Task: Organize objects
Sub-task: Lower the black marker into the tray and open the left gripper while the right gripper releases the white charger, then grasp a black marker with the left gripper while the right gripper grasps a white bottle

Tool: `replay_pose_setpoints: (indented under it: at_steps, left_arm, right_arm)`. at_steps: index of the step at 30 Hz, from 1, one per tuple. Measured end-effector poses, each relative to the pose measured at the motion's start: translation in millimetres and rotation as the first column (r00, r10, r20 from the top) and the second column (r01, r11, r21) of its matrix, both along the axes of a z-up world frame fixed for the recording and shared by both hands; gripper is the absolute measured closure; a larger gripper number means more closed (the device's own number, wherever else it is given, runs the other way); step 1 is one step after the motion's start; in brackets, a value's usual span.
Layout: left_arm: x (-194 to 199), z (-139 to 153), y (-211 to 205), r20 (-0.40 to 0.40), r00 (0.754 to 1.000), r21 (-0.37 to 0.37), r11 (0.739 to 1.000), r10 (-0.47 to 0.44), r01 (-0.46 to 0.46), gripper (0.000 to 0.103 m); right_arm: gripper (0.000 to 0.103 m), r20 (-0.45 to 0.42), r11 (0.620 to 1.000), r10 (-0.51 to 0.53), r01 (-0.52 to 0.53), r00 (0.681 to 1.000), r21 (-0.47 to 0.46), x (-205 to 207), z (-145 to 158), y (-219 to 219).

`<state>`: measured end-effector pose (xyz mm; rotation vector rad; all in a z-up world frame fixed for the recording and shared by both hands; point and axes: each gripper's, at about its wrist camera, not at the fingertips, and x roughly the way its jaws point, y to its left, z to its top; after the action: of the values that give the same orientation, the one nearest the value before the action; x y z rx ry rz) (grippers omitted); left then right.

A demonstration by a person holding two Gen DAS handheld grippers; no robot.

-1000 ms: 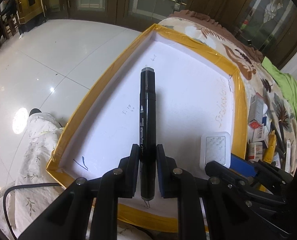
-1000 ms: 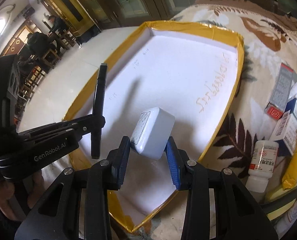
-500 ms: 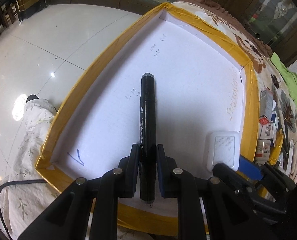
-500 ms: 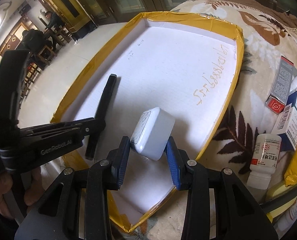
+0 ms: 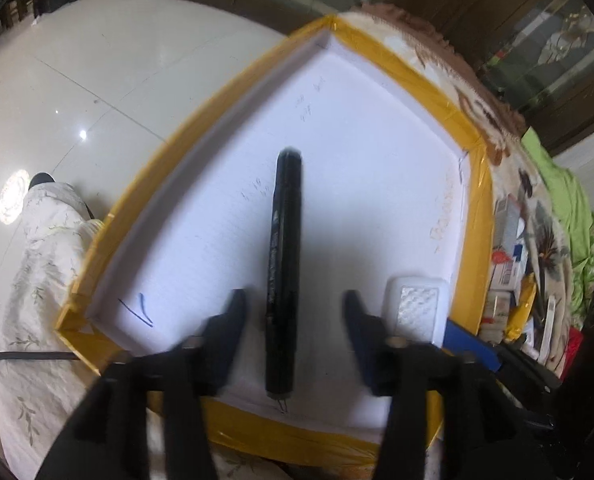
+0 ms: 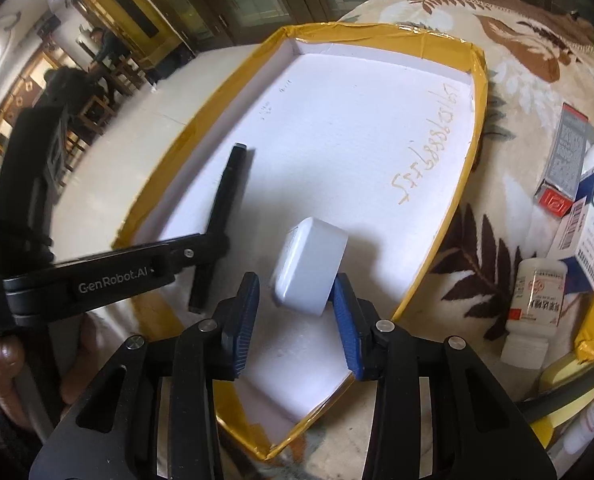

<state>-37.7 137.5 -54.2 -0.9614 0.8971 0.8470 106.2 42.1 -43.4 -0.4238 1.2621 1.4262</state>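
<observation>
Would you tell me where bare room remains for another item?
The yellow-taped white tray is bare across its far half, beyond the black marker and white square case. Right of the tray, medicine boxes and a white pill bottle crowd the floral cloth.

The left tool (image 5: 291, 312) is hanging with its jaws spread wide, gripping nothing. The right tool (image 6: 295, 300) is reaching forward beside it, jaws parted too, one pad (image 6: 343, 308) touching what sits between them.

Bright daylight, glare spots on the glossy white tiled floor (image 5: 77, 92), motion blur in the left view, fisheye-curved dark corners, soft shadows.
</observation>
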Motion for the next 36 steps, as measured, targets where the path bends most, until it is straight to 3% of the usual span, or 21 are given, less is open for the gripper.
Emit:
replay_pose_setpoints:
  at_steps: [4,10,13,15,17,20,24,29,34,36]
  left_arm:
    - [-3,9,-4,0.033,0.999,0.036,0.999,-0.007,0.006,0.044]
    - [-12,29,-13,0.076,0.997,0.142,0.99,-0.005,-0.006,0.044]
    - [-10,47,-25,0.058,0.998,0.251,0.968,0.002,-0.017,0.044]
    - [-7,66,-40,0.063,0.998,0.348,0.938,-0.02,-0.003,0.043]
    - [3,82,-58,0.08,0.996,0.399,0.917,-0.047,0.011,0.037]
    - [32,93,-84,0.132,0.979,0.381,0.92,-0.156,0.095,0.033]
    - [75,85,-115,0.119,0.944,0.31,0.915,-0.307,0.258,0.033]
    - [110,58,-145,-0.009,0.887,0.25,0.858,-0.462,0.449,0.033]
    - [120,51,-152,0.009,0.859,0.197,0.843,-0.513,0.501,0.033]
    - [140,46,-156,0.001,0.837,0.168,0.825,-0.547,0.539,0.033]
  right_arm:
    - [0.059,-0.002,0.999,-0.006,0.006,1.0,0.044,3,13,-7]
    - [0.059,0.037,0.976,-0.063,0.054,0.997,0.209,15,52,-40]
    - [0.059,0.035,0.97,-0.123,0.112,0.992,0.217,33,60,-63]
    - [0.059,0.067,0.962,-0.196,0.179,0.978,0.208,52,62,-83]
    - [0.059,0.04,0.948,-0.267,0.254,0.963,0.194,79,62,-107]
    - [0.059,0.01,0.926,-0.352,0.347,0.936,0.149,113,57,-138]
    - [0.059,0.036,0.909,-0.408,0.403,0.912,0.104,133,46,-171]
    - [0.059,0.051,0.894,-0.448,0.446,0.892,0.052,136,22,-203]
    - [0.059,0.019,0.873,-0.488,0.488,0.872,0.013,150,1,-201]
    - [0.059,0.056,0.874,-0.483,0.485,0.874,-0.015,150,-4,-190]
